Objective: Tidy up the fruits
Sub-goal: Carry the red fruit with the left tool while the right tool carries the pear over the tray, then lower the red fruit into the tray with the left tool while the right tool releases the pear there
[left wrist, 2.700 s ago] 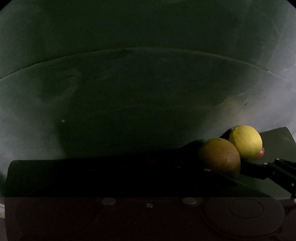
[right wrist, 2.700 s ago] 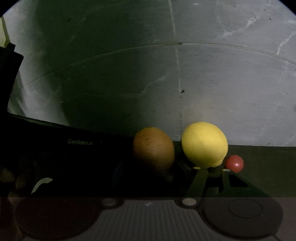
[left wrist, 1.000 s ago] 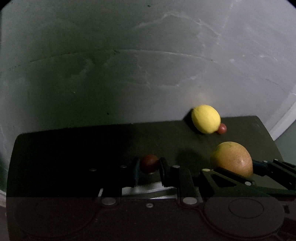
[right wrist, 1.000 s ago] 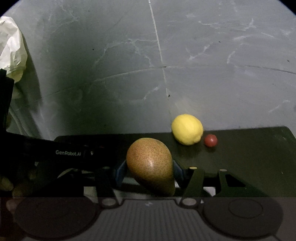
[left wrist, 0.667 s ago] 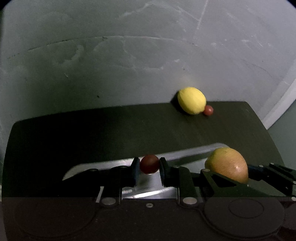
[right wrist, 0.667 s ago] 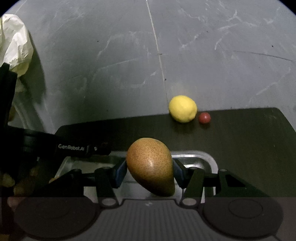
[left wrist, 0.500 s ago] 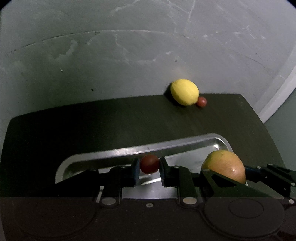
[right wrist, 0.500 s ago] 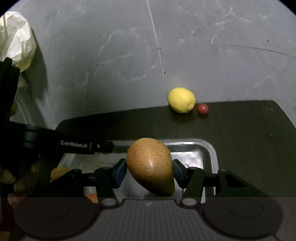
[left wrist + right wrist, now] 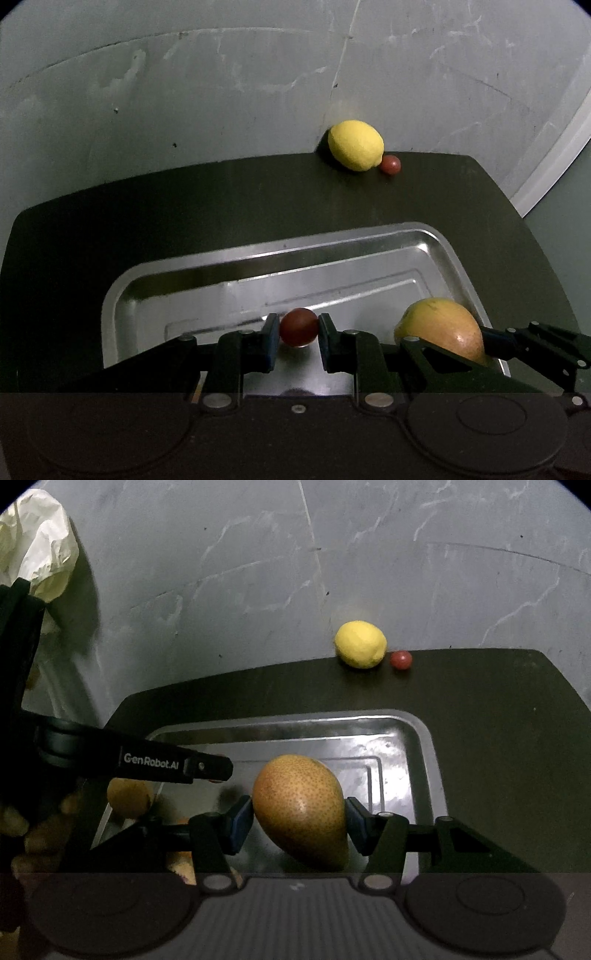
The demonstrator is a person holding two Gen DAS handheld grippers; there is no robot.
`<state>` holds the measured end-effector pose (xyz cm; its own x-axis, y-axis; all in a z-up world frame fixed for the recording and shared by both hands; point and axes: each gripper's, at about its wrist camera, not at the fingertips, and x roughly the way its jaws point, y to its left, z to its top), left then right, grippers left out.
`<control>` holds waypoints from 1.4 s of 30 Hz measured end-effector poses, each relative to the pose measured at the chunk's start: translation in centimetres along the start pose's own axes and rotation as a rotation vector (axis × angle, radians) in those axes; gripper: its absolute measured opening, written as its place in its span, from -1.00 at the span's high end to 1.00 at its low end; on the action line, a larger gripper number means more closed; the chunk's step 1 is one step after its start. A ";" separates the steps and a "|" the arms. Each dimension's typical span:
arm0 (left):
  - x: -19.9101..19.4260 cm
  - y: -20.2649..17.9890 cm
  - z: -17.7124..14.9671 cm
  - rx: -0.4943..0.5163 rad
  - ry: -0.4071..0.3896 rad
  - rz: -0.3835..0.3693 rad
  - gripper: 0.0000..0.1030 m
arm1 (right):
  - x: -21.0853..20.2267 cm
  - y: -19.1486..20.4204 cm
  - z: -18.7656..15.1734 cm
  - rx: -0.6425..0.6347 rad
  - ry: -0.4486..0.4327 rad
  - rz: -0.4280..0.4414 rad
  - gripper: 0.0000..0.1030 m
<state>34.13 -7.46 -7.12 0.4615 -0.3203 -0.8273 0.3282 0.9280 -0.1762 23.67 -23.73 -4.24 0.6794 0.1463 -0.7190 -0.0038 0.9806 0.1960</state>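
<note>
Crumpled pale bag [image 9: 40,542] against grey wall [image 9: 258,572].

- "GenRobot.AI" reads in pale letters on the black arm of the left gripper [image 9: 173,766], seen from the right wrist.
- Nothing else seems legible anywhere.

Both cameras sit just behind their own fingers and look forward and steeply down at the dark tabletop [image 9: 207,206] from close above the metal tray [image 9: 448,254]. The left wrist view hangs over the tray's near left part; the right wrist view hangs over its right part. Both face the grey wall [image 9: 258,554] along the tabletop's far edge. They share the tray, the lemon [image 9: 355,145] and a small red fruit [image 9: 390,164] at that far edge
</note>
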 end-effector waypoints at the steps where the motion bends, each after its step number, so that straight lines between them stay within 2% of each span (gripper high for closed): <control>1: 0.0 0.0 -0.1 -0.001 0.003 0.001 0.54 | 0.0 0.1 -0.1 0.000 0.002 0.001 -0.14; 42: 0.7 0.4 -0.5 -0.015 0.022 0.023 0.53 | 1.1 0.2 -0.4 -0.010 0.048 -0.013 -0.14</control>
<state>34.11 -7.20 -8.03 0.4502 -0.2942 -0.8431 0.3051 0.9380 -0.1644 24.06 -23.31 -5.26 0.6431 0.1399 -0.7529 -0.0026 0.9836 0.1805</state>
